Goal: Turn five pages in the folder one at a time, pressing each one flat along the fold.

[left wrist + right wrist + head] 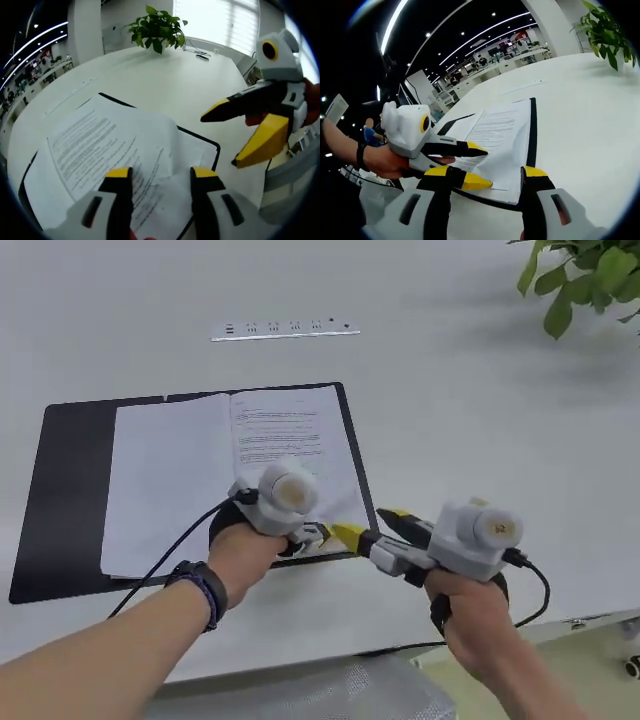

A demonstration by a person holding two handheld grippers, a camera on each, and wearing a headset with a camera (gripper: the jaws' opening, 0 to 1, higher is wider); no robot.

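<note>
Left gripper (157,172) was spread wide over the printed page (290,435) in the folder (70,500), right gripper (487,172) also unclenched, just beside it.

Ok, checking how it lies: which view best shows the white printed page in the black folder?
The head view: from above, the white printed page shows nearly whole in the open black folder. The left gripper view crops it close; the right gripper view sees it at a low slant.

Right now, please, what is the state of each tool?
Left tool: open, over the page corner, gripping nothing.
Right tool: open, empty, beside the folder.
</note>
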